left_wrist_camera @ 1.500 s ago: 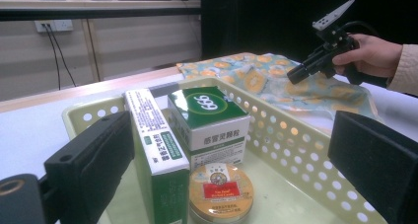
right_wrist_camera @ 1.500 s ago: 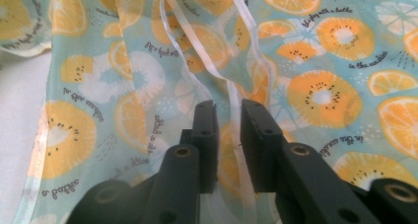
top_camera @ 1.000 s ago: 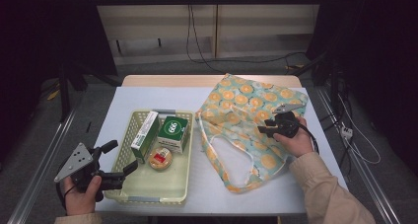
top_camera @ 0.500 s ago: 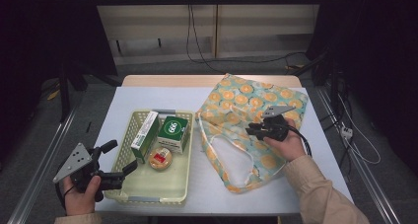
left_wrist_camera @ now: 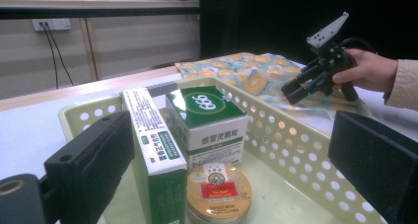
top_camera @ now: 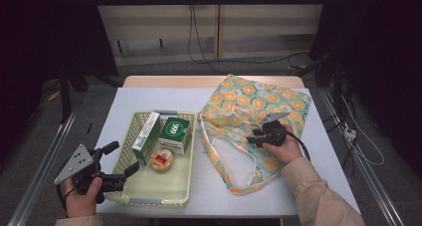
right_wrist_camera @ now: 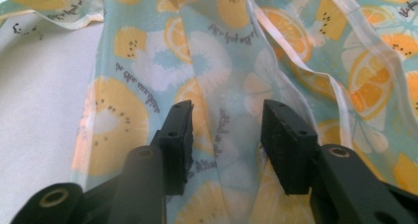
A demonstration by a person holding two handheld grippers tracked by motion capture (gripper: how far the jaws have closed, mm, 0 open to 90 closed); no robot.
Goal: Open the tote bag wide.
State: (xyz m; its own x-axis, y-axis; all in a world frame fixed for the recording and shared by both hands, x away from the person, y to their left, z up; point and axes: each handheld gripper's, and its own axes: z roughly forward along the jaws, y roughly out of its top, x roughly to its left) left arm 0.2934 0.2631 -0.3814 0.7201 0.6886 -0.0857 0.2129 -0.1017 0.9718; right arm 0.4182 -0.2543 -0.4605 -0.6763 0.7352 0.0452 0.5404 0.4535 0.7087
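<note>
The green box (left_wrist_camera: 206,119) read "999", and the right gripper (right_wrist_camera: 226,135) had just opened its fingers partway over the fruit bag (right_wrist_camera: 212,61), holding nothing.

The left gripper (top_camera: 121,160) is held low at the near left corner of the basket (top_camera: 130,196), jaws spread wide and pointing across it. Right of the basket, the right gripper (top_camera: 251,137) points toward it, tilted down; its jaws have just been opening, gaping apart with nothing pinched between them.

A pale basket (top_camera: 130,192) holds two green boxes (top_camera: 175,134) and a round tin (top_camera: 161,160); table (top_camera: 119,106) white.
</note>
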